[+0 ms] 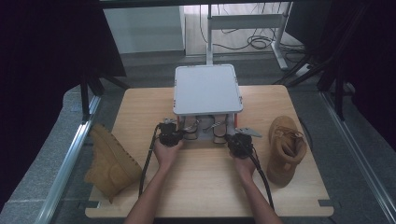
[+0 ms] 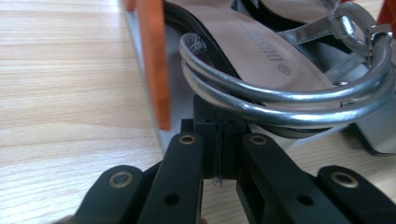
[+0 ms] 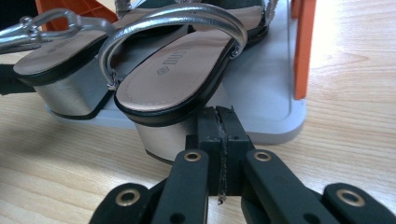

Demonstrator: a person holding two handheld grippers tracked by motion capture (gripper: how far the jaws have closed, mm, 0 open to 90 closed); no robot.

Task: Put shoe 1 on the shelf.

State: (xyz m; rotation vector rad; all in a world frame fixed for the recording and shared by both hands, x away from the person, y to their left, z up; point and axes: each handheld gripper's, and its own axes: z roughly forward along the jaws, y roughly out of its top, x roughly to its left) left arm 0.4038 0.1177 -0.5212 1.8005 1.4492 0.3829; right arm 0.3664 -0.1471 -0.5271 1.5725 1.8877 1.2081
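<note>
Currently at the approach, by the look of it: reaching for a pair of silver sandals on the lower shelf (image 3: 275, 112) of the grey rack (image 1: 208, 88), mid-table (image 1: 205, 186) toward the far edge. Side by side there, the left sandal (image 1: 190, 127) and right sandal (image 1: 218, 129), heels out toward the near edge, flanked by orange posts (image 2: 154, 60). Just short of the first, the left gripper (image 1: 173, 127): jaws pressed pad to pad, nothing between them, tips close under the doubled silver strap (image 2: 280, 100); touching or a hair apart, cannot tell. Likewise clamped on nothing, the right gripper (image 1: 236, 134), tips right at the block heel (image 3: 156, 137) of the right sandal, by the shelf's near rim. Off to the sides, two tan boots: lying boot (image 1: 112, 161) at the left edge, upright boot (image 1: 285, 149) near the right edge, both well apart from the grippers. Next move, probably: spread both pairs of jaws, ease forward with a pad either side of heel or strap, close, then draw each sandal out toward the near edge. Calls for care near the posts and under the rack's top. Strap thin and round, likely to slip; heel block flatter, likely the surer purchase.
</note>
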